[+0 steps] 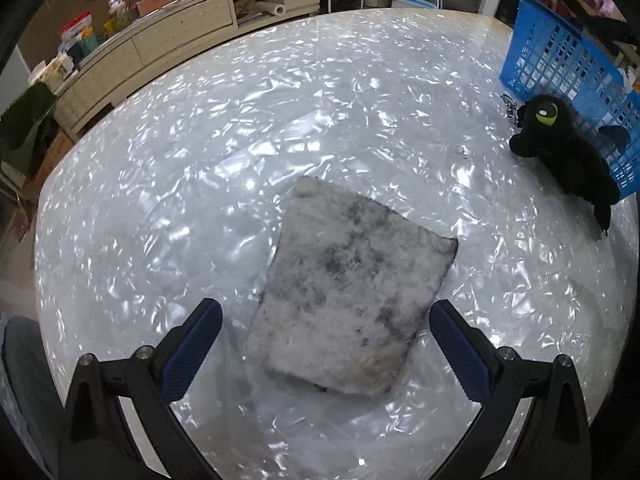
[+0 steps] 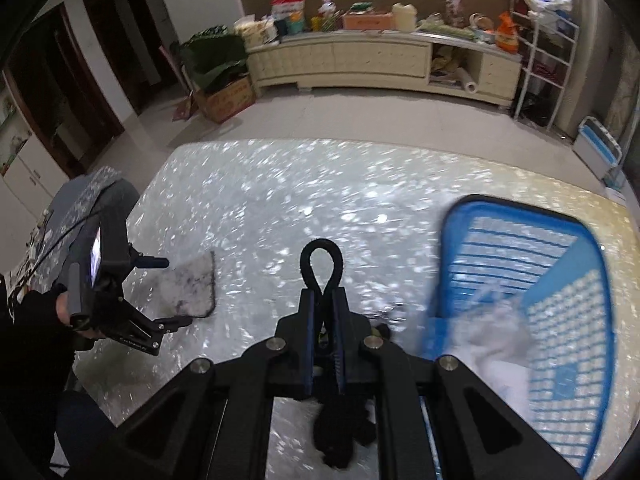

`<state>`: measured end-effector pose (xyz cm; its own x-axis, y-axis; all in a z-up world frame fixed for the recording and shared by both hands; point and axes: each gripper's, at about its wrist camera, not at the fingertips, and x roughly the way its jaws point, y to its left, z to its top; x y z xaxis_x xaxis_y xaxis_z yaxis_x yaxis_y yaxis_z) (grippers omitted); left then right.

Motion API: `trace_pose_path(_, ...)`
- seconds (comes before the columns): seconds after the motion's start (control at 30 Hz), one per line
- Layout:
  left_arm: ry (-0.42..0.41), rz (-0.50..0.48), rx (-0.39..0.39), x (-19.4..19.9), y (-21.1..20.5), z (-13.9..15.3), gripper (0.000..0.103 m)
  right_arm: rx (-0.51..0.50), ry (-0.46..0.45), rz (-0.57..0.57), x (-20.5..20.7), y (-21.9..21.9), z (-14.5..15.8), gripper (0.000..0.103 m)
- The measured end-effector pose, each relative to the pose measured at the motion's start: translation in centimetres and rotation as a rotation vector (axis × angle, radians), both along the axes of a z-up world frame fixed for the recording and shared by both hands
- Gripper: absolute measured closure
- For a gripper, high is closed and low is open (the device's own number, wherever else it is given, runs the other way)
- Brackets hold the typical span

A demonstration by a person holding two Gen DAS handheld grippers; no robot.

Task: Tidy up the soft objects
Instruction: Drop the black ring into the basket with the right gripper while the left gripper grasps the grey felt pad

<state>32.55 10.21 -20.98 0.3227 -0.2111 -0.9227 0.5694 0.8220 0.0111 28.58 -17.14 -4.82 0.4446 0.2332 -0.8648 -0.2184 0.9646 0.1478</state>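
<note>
Plush toy hangs by its loop in my clenched right gripper beside the blue basket for dropping in, while my left gripper stands released over the grey cloth mid-table.

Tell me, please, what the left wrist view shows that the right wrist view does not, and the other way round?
Only the left wrist view: a black plush toy with a green eye, beside the blue plastic lattice basket. Only the right wrist view: the right gripper shut on a black looped cord, a white soft bundle inside the basket, and the hand holding the left gripper. Both: the basket, the grey-white fuzzy rectangular pad, the glossy white table and the open left gripper.
</note>
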Motion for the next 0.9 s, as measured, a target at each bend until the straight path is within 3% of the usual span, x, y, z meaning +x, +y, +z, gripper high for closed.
trace_pose_path(0.07,-0.001,-0.004,-0.002,0.1,-0.2,0.0,0.002,-0.013,-0.014,-0.029,-0.8,-1.6,1.1,0.095)
trace_pose_path(0.23,0.007,-0.039,-0.001,0.3,-1.5,0.4,0.024,-0.044,-0.022,-0.102,-2.2,-5.0,1.9,0.095)
trace_pose_path(0.5,0.016,-0.058,0.006,0.0,-3.2,0.8,0.046,-0.061,0.011,-0.179,-3.2,-8.8,1.2,0.095)
trace_pose_path(0.7,0.028,-0.048,0.008,-0.4,-3.9,0.8,0.057,-0.092,0.067,-0.191,-2.8,-10.1,-0.8,0.095)
trace_pose_path(0.87,0.029,-0.044,0.002,-0.7,-3.7,0.9,0.058,-0.115,0.163,-0.205,-1.9,-11.1,-4.1,0.095)
trace_pose_path(0.9,0.03,-0.044,-0.003,-0.8,-3.5,1.0,0.063,-0.114,0.181,-0.208,-1.8,-11.1,-4.6,0.095)
